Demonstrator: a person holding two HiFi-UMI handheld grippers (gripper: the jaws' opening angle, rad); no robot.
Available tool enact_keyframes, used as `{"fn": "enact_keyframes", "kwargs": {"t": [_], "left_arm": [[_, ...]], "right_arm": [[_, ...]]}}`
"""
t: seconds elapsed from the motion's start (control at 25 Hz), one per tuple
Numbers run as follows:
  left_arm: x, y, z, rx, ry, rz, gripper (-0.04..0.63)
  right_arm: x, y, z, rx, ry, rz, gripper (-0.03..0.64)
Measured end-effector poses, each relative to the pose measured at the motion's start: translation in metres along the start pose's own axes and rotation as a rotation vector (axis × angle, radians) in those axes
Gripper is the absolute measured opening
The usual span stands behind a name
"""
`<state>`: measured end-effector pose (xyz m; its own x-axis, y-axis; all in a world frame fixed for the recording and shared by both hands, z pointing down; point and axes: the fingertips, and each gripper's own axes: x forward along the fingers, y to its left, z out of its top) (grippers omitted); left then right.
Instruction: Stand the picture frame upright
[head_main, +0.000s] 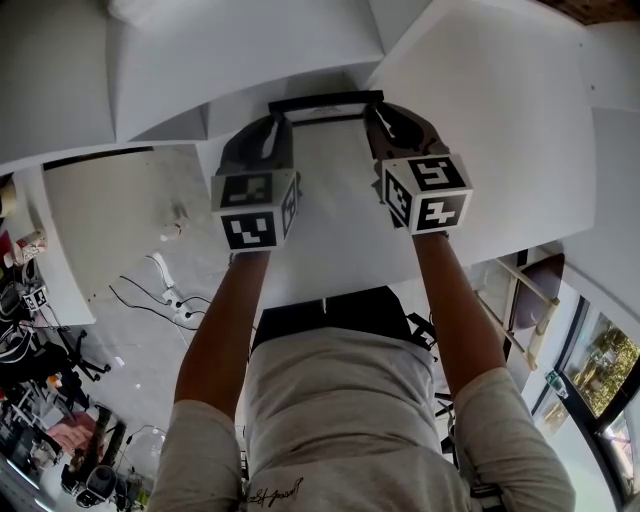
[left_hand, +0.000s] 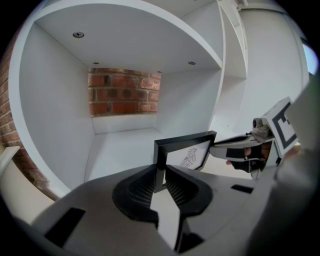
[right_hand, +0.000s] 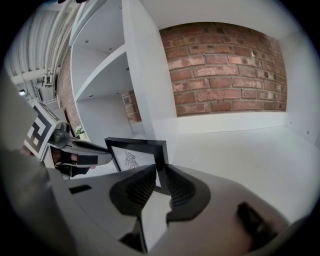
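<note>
The picture frame (head_main: 325, 100) is black with a white mat and a small drawing. It stands about upright on the white shelf (head_main: 335, 225), with its picture side toward me. My left gripper (head_main: 272, 128) is shut on its left side bar, which shows clamped between the ribbed pads in the left gripper view (left_hand: 160, 175). My right gripper (head_main: 385, 122) is shut on the right side bar, pinched the same way in the right gripper view (right_hand: 161, 177). Each gripper view shows the drawing on the frame (left_hand: 192, 155) (right_hand: 132, 159) and the other gripper beyond it.
White shelf compartments surround the frame, with a brick wall (left_hand: 124, 92) (right_hand: 225, 70) at the back. A vertical white divider (right_hand: 147, 75) stands just behind the frame's right side. Below the shelf, cables (head_main: 165, 295) lie on the floor at left and a wooden chair (head_main: 525, 290) stands at right.
</note>
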<state>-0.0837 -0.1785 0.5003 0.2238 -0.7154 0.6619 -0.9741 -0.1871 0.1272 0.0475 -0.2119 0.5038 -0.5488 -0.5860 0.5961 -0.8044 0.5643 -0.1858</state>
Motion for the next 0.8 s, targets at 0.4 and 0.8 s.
{"fn": "enact_keyframes", "kwargs": {"t": [0.4,0.8], "left_arm": [[0.0005,0.0000,-0.0005,0.002,-0.013,0.001,0.067],[0.0001,-0.0006,-0.0003,0.012,-0.021,0.007,0.071]], "right_arm": [[-0.0002,0.0000,0.0000,-0.007,-0.011,-0.002,0.077],[-0.0014,0.0003,-0.0009,-0.030,-0.009,-0.025,0.077]]}}
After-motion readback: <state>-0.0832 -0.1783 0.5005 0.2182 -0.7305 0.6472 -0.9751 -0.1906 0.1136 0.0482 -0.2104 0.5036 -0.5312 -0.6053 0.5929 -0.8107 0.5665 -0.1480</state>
